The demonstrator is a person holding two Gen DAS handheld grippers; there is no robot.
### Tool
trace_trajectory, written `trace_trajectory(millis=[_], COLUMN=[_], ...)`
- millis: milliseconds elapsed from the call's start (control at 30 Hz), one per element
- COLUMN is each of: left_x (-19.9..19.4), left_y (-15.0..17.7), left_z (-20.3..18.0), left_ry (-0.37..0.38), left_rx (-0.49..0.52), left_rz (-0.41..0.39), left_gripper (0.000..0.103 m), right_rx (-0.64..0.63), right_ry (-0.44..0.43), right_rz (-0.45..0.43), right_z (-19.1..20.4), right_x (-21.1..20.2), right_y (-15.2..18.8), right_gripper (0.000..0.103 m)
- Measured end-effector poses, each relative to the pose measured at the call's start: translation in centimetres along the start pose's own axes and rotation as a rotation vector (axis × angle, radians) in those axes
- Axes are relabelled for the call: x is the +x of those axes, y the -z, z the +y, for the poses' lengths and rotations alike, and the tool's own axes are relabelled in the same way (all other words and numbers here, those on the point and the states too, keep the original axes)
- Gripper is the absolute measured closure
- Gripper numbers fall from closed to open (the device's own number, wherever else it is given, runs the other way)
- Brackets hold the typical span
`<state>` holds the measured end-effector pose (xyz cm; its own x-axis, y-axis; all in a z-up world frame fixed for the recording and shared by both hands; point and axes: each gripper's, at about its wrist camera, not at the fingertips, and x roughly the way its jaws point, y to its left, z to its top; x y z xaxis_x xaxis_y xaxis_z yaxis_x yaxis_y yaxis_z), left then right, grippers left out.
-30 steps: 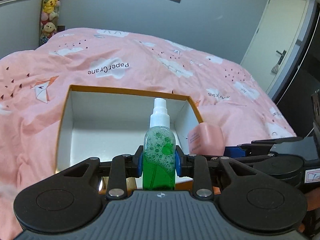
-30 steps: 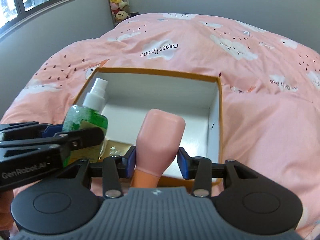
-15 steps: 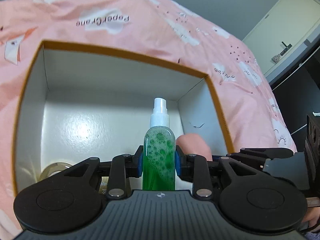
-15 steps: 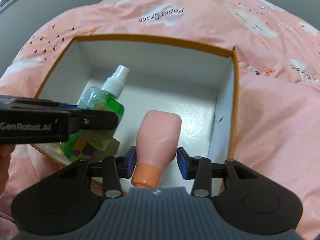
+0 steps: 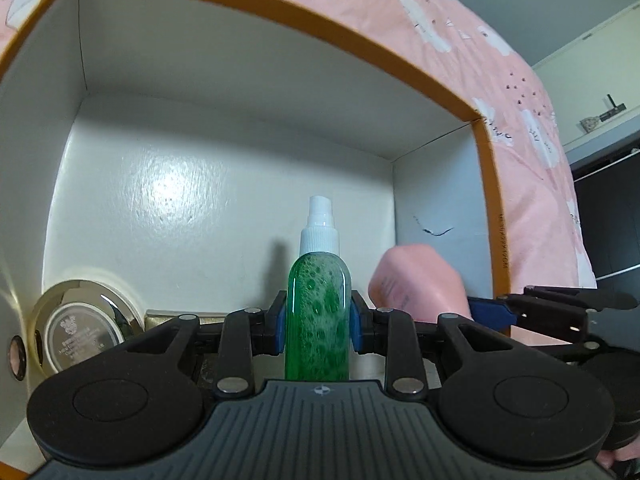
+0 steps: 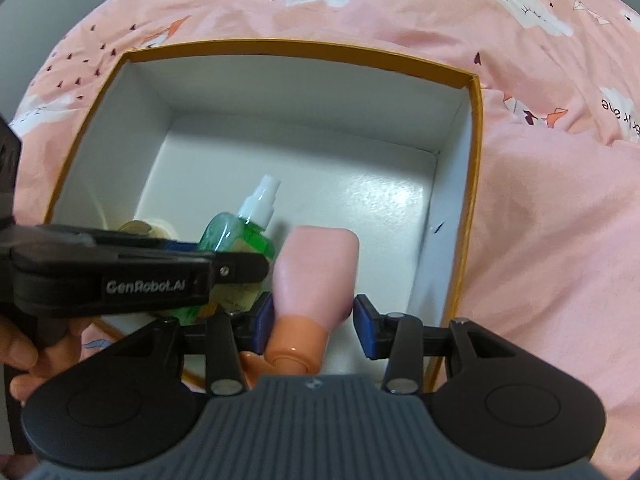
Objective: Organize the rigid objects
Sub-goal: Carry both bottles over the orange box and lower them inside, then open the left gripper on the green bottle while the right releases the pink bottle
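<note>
My left gripper point(image 5: 319, 326) is shut on a green spray bottle point(image 5: 319, 312) with a white nozzle, held inside the white box with the orange rim point(image 5: 280, 20). The same green spray bottle point(image 6: 240, 236) shows in the right wrist view, beside the left gripper's black body. My right gripper point(image 6: 314, 322) is shut on a pink bottle point(image 6: 318, 272) with an orange cap, cap toward the camera, low inside the box point(image 6: 474, 160) near its right wall. The pink bottle point(image 5: 416, 280) also shows right of the spray bottle.
A round silver tin point(image 5: 80, 336) and a gold-coloured item point(image 5: 160, 316) lie in the box's near left corner. The box sits on a pink bedspread point(image 6: 552, 200). A person's hand point(image 6: 20, 360) holds the left gripper at the lower left.
Both grippers have come down into the box with their bottles. The box walls now fill the left wrist view, and the tin has come into sight.
</note>
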<state>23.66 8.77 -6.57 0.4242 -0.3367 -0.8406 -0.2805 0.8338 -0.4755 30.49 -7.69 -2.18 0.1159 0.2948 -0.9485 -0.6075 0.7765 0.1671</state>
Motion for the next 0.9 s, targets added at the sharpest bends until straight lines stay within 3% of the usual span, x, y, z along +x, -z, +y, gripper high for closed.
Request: trace_trajectory(millis=[200, 500, 767, 900], left_x=[1.4, 2.9, 1.5, 1.3], left_y=[-0.6, -0.7, -1.2, -1.3], left_z=[0.0, -0.8, -2.7, -3.4], left_ry=[-0.035, -0.055, -0.102, -0.125], left_rx=[0.009, 0.037, 0.135, 0.176], left_rz=[0.080, 0.141, 0.109, 0.093], left_gripper=[0.070, 0.070, 0.065, 0.065], right_rx=[-0.125, -0.238, -0.252, -0.273], right_ry=[0.091, 0.133, 0.120, 0.121], right_rz=[-0.008, 0.018, 0.040, 0.008], right_z=[1.4, 2.9, 2.3, 2.6], right_x=[2.1, 4.0, 4.7, 4.1], right_y=[0.1, 0.7, 0.8, 0.4], right_gripper=[0.061, 0.062, 0.062, 0.060])
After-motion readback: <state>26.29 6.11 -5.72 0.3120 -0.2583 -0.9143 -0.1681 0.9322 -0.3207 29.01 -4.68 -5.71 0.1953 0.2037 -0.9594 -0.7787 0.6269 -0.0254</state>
